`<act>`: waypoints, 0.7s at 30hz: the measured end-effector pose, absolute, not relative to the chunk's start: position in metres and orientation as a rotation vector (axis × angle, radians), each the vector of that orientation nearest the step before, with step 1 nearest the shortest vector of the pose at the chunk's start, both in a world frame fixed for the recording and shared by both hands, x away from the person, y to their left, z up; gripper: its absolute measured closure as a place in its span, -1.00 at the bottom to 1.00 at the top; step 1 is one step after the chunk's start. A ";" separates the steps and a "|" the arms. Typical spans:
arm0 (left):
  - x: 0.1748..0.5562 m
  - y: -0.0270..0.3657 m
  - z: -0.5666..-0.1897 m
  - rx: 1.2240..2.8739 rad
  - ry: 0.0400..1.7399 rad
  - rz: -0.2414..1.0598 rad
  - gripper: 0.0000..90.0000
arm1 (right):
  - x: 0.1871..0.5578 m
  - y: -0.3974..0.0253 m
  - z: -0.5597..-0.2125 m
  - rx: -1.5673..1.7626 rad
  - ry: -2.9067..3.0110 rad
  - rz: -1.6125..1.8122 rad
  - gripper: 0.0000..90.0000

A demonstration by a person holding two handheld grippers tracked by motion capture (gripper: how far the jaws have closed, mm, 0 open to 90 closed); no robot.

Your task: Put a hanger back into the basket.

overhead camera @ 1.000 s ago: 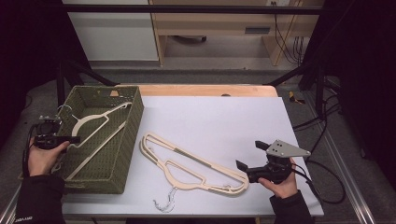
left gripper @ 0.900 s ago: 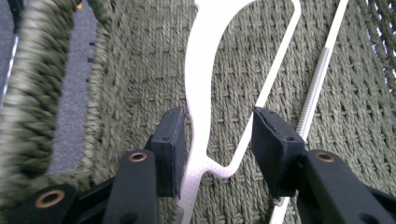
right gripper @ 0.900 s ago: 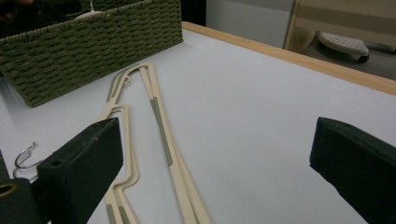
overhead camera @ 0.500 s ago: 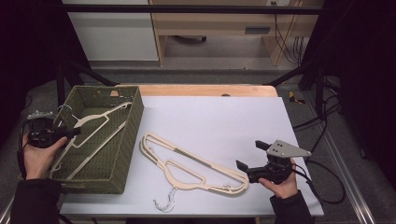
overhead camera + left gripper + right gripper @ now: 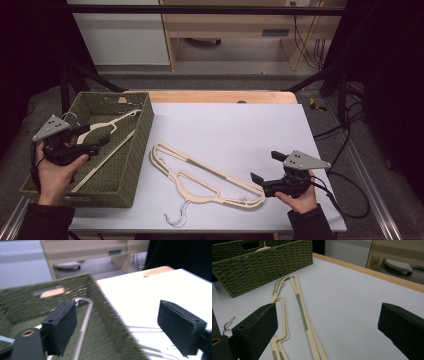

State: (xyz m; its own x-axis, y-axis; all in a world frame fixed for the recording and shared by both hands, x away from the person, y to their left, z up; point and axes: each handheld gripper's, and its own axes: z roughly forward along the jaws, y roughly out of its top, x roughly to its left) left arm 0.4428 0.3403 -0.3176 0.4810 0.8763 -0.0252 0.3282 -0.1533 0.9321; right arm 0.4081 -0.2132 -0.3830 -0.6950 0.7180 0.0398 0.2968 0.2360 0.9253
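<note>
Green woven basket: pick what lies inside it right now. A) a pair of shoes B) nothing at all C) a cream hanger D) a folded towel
C: in the high view a cream hanger lies inside the green woven basket, its metal hook near the left gripper.

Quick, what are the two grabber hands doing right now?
Left gripper: open, holding nothing, over the green basket.
Right gripper: open, holding nothing, by the cream hangers.
</note>
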 end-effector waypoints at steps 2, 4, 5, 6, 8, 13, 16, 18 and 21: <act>0.434 0.330 -0.316 1.707 0.998 0.676 -0.69 | 0.408 -0.212 -0.383 0.929 2.121 1.453 -0.93; 0.426 0.320 -0.316 1.709 0.963 0.674 -0.72 | 0.408 -0.211 -0.383 0.928 2.123 1.458 -0.93; 0.422 0.315 -0.317 1.707 0.948 0.678 -0.73 | 0.408 -0.211 -0.383 0.924 2.126 1.458 -0.93; 0.418 0.310 -0.318 1.716 0.929 0.685 -0.73 | 0.408 -0.210 -0.383 0.926 2.125 1.460 -0.93; 0.411 0.299 -0.320 1.724 0.899 0.669 -0.74 | 0.408 -0.209 -0.384 0.921 2.130 1.465 -0.93; 0.398 0.273 -0.328 1.737 0.854 0.629 -0.74 | 0.409 -0.205 -0.385 0.915 2.135 1.474 -0.92; 0.391 0.257 -0.337 1.781 0.821 0.610 -0.74 | 0.409 -0.202 -0.386 0.908 2.147 1.472 -0.92; 0.387 0.248 -0.343 1.794 0.803 0.583 -0.73 | 0.409 -0.200 -0.388 0.903 2.155 1.472 -0.92; 0.382 0.235 -0.351 1.807 0.790 0.559 -0.73 | 0.409 -0.197 -0.389 0.898 2.161 1.477 -0.92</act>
State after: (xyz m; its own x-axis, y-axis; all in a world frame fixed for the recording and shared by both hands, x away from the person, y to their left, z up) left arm 0.3816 0.2355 -0.3508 0.6744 0.7383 0.0098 0.2541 -0.2445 0.9358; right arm 0.4087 -0.1975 -0.3890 -0.7273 0.6846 0.0483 0.2936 0.2468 0.9235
